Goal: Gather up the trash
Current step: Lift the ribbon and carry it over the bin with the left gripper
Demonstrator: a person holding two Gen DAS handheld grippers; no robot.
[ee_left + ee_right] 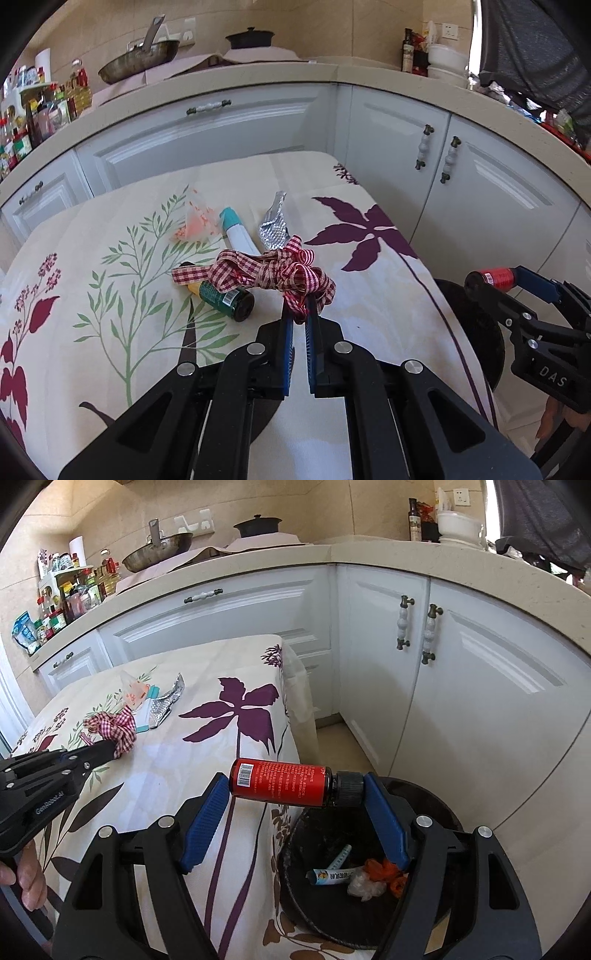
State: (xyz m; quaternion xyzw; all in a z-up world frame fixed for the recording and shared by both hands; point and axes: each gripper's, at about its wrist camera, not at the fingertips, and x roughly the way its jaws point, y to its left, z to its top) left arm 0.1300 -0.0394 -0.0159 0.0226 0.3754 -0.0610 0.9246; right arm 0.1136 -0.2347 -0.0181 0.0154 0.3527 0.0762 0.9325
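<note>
My left gripper [300, 306] is shut on a red-and-white checked ribbon [273, 271], which hangs bunched just above the flowered tablecloth [110, 229]; it also shows in the right wrist view, ribbon [114, 725] at the tips of the left gripper [107, 749]. My right gripper [295, 786] is shut on a red bottle with a black cap [280, 782], held sideways, end to end, over the rim of a black bin [295, 849]. On the cloth lie a small green bottle [225, 301], a white tube with a teal cap [236, 229], a silver foil wrapper [275, 225] and an orange plastic bag [195, 225].
The bin holds wrappers, a clear bag and orange scraps [384, 871]. White cabinets [461, 672] stand close behind the table and the bin. The counter [258, 74] carries a pan, a pot and bottles. A hand [26, 878] holds the left gripper's handle.
</note>
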